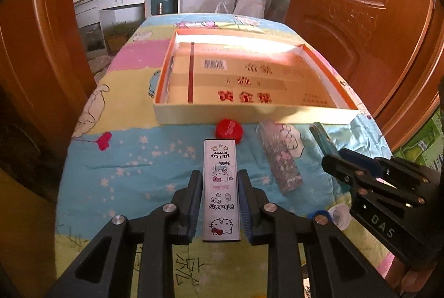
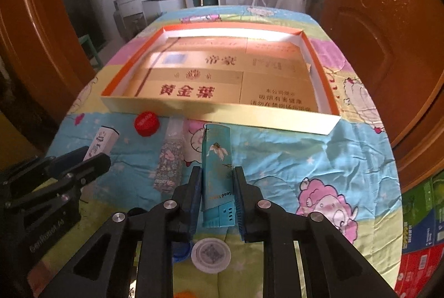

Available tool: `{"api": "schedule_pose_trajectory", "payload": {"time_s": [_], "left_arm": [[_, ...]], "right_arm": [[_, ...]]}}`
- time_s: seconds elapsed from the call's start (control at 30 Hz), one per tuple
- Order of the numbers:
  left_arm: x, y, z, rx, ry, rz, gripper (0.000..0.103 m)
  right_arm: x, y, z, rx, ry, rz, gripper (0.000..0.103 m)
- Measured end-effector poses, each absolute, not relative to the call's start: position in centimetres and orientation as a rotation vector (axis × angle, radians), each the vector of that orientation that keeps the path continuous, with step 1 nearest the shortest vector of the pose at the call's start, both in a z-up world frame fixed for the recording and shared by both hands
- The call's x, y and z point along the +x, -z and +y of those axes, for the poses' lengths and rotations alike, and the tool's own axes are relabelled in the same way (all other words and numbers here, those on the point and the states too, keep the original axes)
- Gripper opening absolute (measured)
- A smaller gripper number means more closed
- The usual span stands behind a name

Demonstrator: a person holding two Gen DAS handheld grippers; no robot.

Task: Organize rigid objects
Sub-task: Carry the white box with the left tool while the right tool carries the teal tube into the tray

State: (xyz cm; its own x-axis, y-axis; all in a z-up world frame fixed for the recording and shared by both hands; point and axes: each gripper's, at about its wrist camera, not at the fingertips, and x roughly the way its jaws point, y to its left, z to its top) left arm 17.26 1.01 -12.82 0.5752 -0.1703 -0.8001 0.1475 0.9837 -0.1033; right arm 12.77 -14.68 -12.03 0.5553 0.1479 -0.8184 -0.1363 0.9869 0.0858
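My left gripper (image 1: pixel 220 181) is shut on a white Hello Kitty lighter (image 1: pixel 220 187), which points toward the tray. My right gripper (image 2: pixel 217 177) is shut on a teal lighter (image 2: pixel 217 173) with a flower print. The teal lighter also shows in the left wrist view (image 1: pixel 324 142), and the white one in the right wrist view (image 2: pixel 101 141). A floral lighter (image 1: pixel 280 156) (image 2: pixel 169 159) lies on the cloth between the two grippers. A red bottle cap (image 1: pixel 229 130) (image 2: pixel 147 123) sits by the front wall of the shallow orange-rimmed cardboard tray (image 1: pixel 249 114) (image 2: pixel 222 110).
A white cap (image 2: pixel 211 255) and a blue cap (image 1: pixel 319 214) lie on the cartoon-print cloth (image 2: pixel 291 159) near my grippers. Wooden doors (image 1: pixel 360 6) flank the table on both sides. Coloured cartons (image 2: pixel 421 237) stand at the right.
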Motion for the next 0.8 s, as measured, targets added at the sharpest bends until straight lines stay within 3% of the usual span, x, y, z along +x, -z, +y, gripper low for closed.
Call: {"api": "schedule_pose_trajectory", "payload": {"time_s": [0.43, 0.8], "left_arm": [[20.1, 7.0, 0.4, -0.034, 0.161, 0.854, 0.026], [27.3, 4.1, -0.9, -0.007, 0.148, 0.856, 0.026]], "right_arm": [[13.6, 7.3, -17.2, 0.011, -0.193, 0.885, 0.022], [18.5, 4.4, -19.8, 0.018, -0.218, 0.861, 0.022]]}}
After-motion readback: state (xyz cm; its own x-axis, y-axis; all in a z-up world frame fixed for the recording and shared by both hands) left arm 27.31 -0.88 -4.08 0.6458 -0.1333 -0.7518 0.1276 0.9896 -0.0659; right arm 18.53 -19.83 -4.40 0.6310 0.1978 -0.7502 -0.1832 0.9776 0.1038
